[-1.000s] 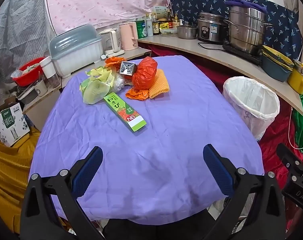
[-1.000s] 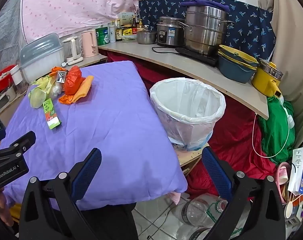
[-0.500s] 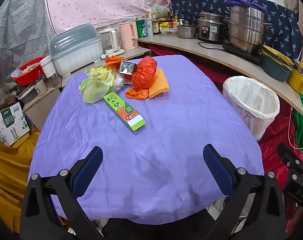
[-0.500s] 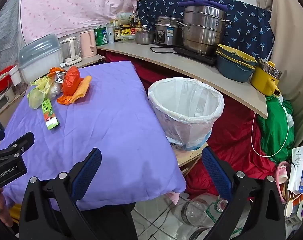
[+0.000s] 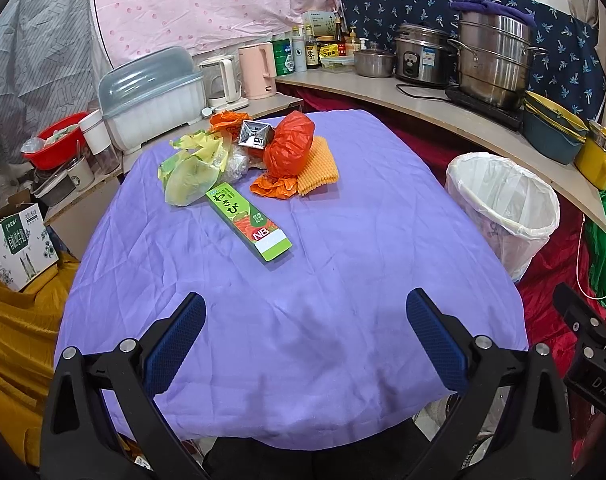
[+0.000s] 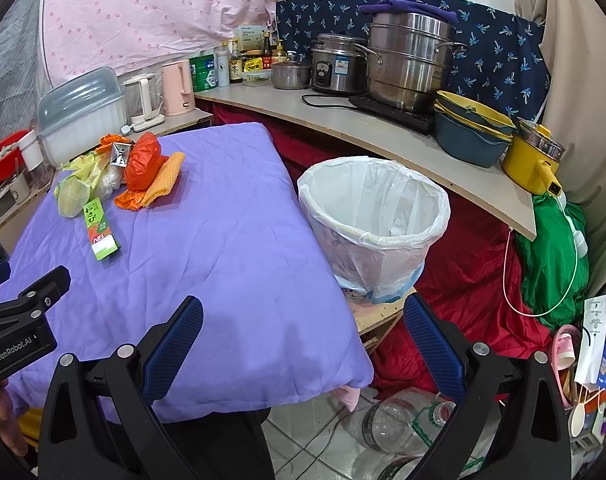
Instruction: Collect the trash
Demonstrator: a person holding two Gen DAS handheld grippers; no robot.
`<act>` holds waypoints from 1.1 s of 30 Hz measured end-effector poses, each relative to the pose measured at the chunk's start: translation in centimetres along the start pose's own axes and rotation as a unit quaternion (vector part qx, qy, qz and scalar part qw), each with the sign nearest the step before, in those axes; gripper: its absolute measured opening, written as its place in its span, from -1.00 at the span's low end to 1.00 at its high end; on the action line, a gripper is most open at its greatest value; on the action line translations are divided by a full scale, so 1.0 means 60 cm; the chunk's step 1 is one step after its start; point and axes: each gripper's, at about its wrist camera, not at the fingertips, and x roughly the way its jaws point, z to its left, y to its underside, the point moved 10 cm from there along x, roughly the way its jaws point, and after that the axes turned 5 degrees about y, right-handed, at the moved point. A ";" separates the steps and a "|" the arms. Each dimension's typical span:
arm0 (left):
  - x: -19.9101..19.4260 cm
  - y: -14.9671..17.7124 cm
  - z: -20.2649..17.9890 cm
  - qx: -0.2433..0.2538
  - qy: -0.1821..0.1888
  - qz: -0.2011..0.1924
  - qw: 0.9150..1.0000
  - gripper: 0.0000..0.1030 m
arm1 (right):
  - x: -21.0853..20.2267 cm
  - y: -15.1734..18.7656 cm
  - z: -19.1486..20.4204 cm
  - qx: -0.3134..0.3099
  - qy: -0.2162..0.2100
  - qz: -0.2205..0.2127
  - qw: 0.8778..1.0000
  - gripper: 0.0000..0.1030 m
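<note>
A heap of trash lies at the far side of the purple table [image 5: 343, 240]: a green carton [image 5: 249, 216], a yellow-green bag [image 5: 191, 170], an orange bag [image 5: 289, 148], an orange waffle cloth [image 5: 319, 166] and a silver foil pack [image 5: 256, 135]. A white-lined bin [image 5: 503, 204] [image 6: 373, 220] stands to the right of the table. My left gripper [image 5: 305, 332] is open over the near table edge, empty. My right gripper [image 6: 301, 332] is open above the table's near right corner, also empty. In the right wrist view the carton [image 6: 100, 230] and the orange bag [image 6: 143, 162] show far left.
A curved counter [image 6: 383, 132] behind the bin carries steel pots, bowls and a yellow pot. A dish box and kettles stand behind the heap. A clear bottle [image 6: 399, 420] lies on the floor. The left gripper body [image 6: 19, 328] shows at the left edge.
The right wrist view has shifted slightly, with the bin a bit more central. The left gripper and the trash heap stay as they were; both grippers remain open.
</note>
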 end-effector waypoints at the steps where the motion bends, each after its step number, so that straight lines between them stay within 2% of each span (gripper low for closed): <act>1: -0.006 -0.004 -0.001 0.001 0.000 0.000 1.000 0.86 | -0.001 0.000 0.001 0.000 0.000 0.000 1.000 0.87; 33: -0.004 -0.003 0.008 0.001 -0.003 0.000 1.000 0.86 | -0.001 -0.006 0.002 -0.002 0.001 -0.004 1.000 0.87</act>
